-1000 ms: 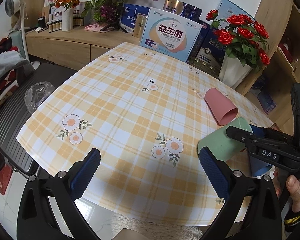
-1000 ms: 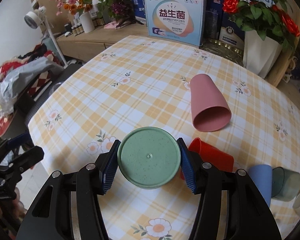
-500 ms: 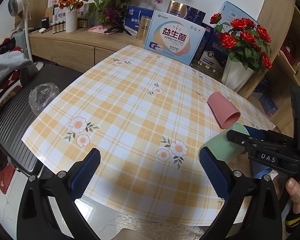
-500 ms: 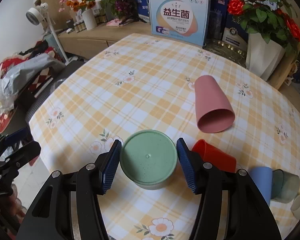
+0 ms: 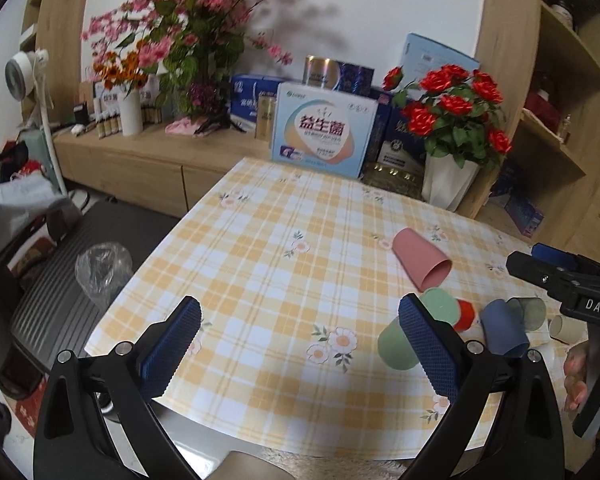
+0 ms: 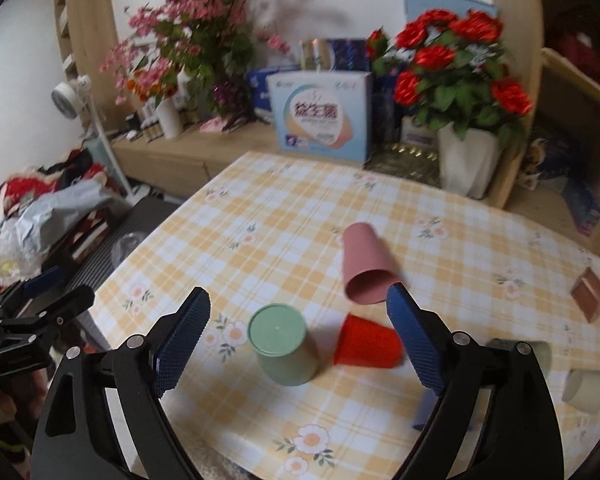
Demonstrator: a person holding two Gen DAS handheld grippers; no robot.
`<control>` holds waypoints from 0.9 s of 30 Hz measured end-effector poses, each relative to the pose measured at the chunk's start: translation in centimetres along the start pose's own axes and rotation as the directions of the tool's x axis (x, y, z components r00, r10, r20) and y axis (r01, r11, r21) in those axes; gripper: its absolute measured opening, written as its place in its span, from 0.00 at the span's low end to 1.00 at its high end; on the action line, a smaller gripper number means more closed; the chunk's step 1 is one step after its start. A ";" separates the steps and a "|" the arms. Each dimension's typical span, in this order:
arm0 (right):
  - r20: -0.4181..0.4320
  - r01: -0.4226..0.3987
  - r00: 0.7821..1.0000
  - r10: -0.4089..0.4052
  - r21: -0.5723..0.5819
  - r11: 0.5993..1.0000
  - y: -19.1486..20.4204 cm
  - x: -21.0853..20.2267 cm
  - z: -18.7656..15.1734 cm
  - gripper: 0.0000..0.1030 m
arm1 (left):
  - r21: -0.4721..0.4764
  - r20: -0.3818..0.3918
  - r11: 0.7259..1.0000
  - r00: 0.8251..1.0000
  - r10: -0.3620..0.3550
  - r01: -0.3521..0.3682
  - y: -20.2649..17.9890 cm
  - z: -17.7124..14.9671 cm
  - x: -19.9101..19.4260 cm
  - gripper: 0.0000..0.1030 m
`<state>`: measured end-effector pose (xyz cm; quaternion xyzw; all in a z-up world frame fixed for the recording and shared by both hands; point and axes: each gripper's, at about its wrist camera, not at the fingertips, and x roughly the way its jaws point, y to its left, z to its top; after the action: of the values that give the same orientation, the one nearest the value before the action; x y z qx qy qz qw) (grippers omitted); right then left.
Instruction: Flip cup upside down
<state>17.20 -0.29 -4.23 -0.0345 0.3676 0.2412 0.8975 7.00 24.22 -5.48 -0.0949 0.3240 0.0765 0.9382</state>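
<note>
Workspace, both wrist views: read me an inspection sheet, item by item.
Surface: checked floral tablecloth.
Job's things: green cup stands upside down, base up, free of both grippers.
Clutter: pink cup, red cup and blue cup lie on their sides; cream cup; brown block.
Grippers: left gripper open, empty; right gripper open, empty.
Cables: nothing seen.
Surroundings: rose pot, boxes, wooden sideboard.

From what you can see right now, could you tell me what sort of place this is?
Most likely a living or dining room in a home: a table with a checked floral tablecloth, a wooden sideboard with a vase of pink blossoms, and potted red roses.
</note>
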 end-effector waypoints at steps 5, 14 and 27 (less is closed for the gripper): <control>0.075 0.088 0.993 -0.089 0.017 0.996 -1.2 -4.8 -0.2 0.84 | 0.064 0.059 0.997 0.998 -0.037 0.033 -2.2 1.0 -2.6 0.94; 0.134 0.128 0.981 -0.141 0.102 0.987 -4.0 -11.8 -2.5 0.84 | 0.163 0.164 0.985 0.982 -0.089 0.062 -6.4 2.2 -8.0 0.94; 0.197 0.190 0.955 -0.223 0.173 0.967 -6.9 -16.5 -5.9 0.84 | 0.255 0.208 0.961 0.964 -0.164 0.108 -11.5 1.1 -11.1 0.94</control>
<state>6.48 -14.55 1.82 0.0220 0.2804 0.1196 0.9522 1.40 12.44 3.74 0.0073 0.2140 -0.0183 0.9766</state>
